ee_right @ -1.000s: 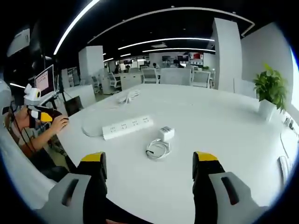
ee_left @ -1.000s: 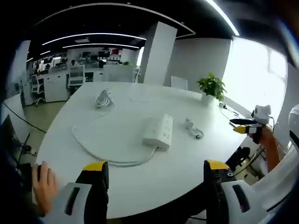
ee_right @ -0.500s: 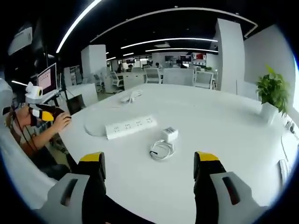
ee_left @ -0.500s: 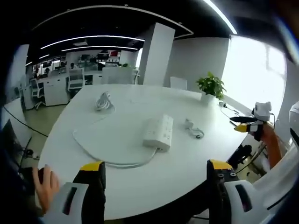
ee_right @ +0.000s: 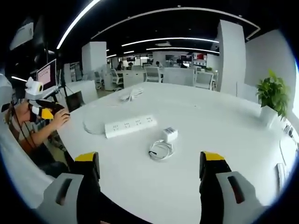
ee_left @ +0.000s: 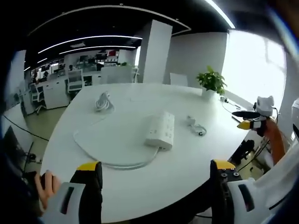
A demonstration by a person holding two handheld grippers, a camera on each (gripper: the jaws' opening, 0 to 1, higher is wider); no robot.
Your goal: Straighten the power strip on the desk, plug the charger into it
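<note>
Both hand-held grippers hover off the bench edge, jaws apart and empty.
On the white bench (ee_right: 224, 135), the white power strip (ee_right: 130, 126) lies near the middle, its cord (ee_left: 112, 161) looping away; the charger (ee_right: 170, 134) with its coiled cable (ee_right: 160, 150) sits just beside it, apart. A potted plant (ee_right: 271, 95) stands at the far edge.

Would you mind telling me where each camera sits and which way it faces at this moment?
Left gripper view: rides the left tool, above the table's near edge, facing the power strip; a hand shows bottom-left.
Right gripper view: rides the right tool, facing the power strip and charger from the other side; the person's hand shows at left.
Shared: white table, power strip, charger, potted plant.
</note>
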